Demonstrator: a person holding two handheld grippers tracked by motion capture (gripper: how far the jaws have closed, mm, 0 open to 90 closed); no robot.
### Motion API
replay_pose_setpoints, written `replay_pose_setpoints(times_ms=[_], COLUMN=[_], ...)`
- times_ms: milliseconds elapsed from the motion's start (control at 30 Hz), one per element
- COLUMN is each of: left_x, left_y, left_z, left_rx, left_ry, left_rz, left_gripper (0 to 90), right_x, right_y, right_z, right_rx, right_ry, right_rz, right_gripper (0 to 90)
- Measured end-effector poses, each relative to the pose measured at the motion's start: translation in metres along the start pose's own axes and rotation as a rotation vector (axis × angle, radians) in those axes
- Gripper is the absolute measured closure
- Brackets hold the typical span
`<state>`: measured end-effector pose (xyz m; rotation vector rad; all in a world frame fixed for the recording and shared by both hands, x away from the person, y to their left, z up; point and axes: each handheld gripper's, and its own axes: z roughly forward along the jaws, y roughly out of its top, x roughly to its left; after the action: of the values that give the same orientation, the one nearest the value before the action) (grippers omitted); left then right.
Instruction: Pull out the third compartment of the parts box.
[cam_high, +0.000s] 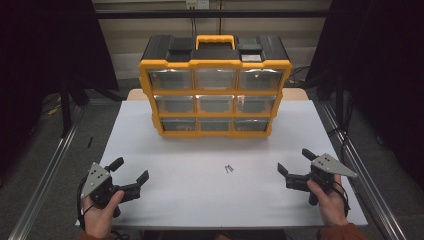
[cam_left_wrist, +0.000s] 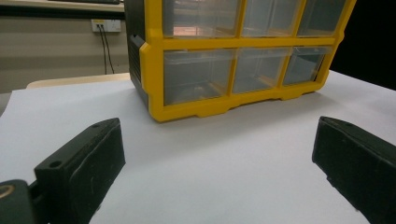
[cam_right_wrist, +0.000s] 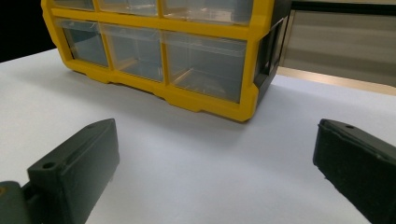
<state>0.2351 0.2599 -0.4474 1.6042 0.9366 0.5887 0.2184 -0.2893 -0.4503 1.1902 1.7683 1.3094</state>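
Between the left gripper (cam_high: 133, 171) and right gripper (cam_high: 294, 167), both with jaws apart and empty, lie two small screws (cam_high: 229, 168); the drawer cabinet (cam_high: 215, 91) stands beyond. Risk: such thin screws may slip or scatter if pinched off-centre.

1. The left hand (cam_high: 97, 212) comes in at the bottom left, fingers wrapped round the handle of the left gripper (cam_high: 131, 170).
2. The left gripper's jaws stand wide apart, nothing between them, pointing forward and inward.
3. The right hand (cam_high: 330, 200) holds the right gripper (cam_high: 295, 161) at the bottom right.
4. Its jaws are likewise spread wide and empty, angled inward.
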Motion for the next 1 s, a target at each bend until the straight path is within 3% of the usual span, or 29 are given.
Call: replay_pose_setpoints(times_ms=[700, 1000], left_x=[-0.002, -0.002], left_y=[0.001, 0.0], left_z=[-0.001, -0.001], left_rx=[-0.007, -0.004], left_ry=[-0.011, 0.001], left_rz=[0.016, 0.01], left_gripper=[2.4, 2.4], right_x=[0.019, 0.025], right_y=[0.023, 0.05], right_z=[0.014, 0.029], right_rx=[-0.023, -0.074], right_ry=[0.054, 0.071], right_rz=[-0.06, -0.085], right_gripper=[0.0, 0.0])
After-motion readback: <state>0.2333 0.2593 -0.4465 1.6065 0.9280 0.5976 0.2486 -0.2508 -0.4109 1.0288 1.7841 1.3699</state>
